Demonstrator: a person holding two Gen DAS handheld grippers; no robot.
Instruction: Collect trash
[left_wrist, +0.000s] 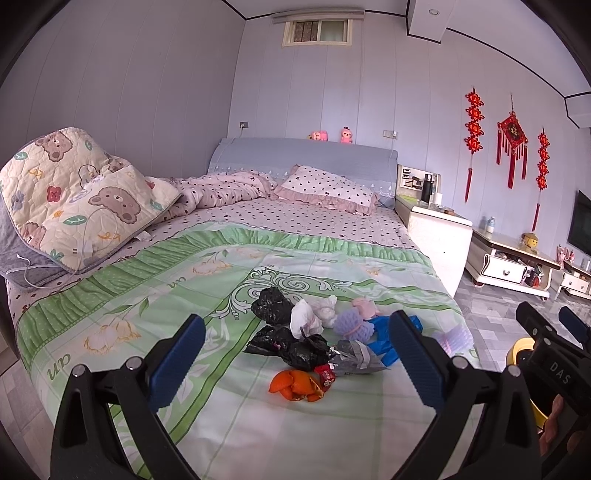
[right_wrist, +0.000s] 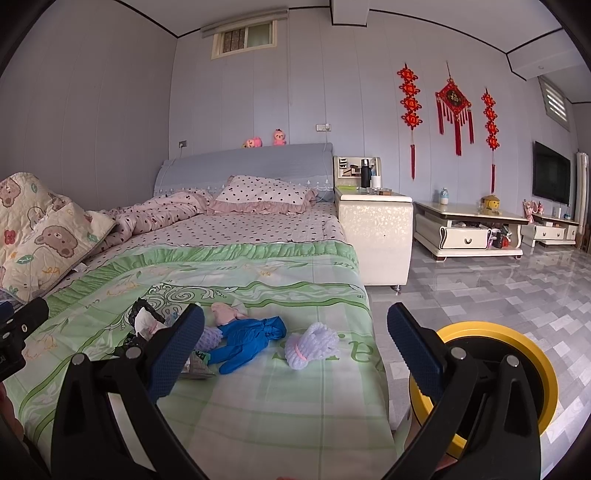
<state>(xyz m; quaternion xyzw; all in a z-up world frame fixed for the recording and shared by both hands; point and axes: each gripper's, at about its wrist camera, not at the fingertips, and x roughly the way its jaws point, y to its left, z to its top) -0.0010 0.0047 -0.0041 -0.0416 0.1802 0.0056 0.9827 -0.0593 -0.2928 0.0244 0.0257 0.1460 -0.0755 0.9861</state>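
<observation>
A pile of trash lies on the green bedspread (left_wrist: 184, 288): black plastic bags (left_wrist: 271, 304), white tissue (left_wrist: 304, 315), purple foam net (left_wrist: 349, 323), blue glove (left_wrist: 382, 341), silver wrapper (left_wrist: 352, 356), orange peel (left_wrist: 295, 386). My left gripper (left_wrist: 297, 356) is open and empty, just short of the pile. My right gripper (right_wrist: 295, 349) is open and empty, over the bed's right edge, with the blue glove (right_wrist: 247, 341) and a second purple foam net (right_wrist: 312, 345) between its fingers' lines. A yellow-rimmed trash bin (right_wrist: 517, 339) stands on the floor beside the bed.
A bear-print quilt (left_wrist: 74, 199) lies at the bed's left, a dotted pillow (left_wrist: 328, 188) by the headboard. A white nightstand (right_wrist: 375, 229) and low TV cabinets (right_wrist: 469, 229) stand to the right on the tiled floor (right_wrist: 498, 295). The right gripper shows in the left wrist view (left_wrist: 546, 332).
</observation>
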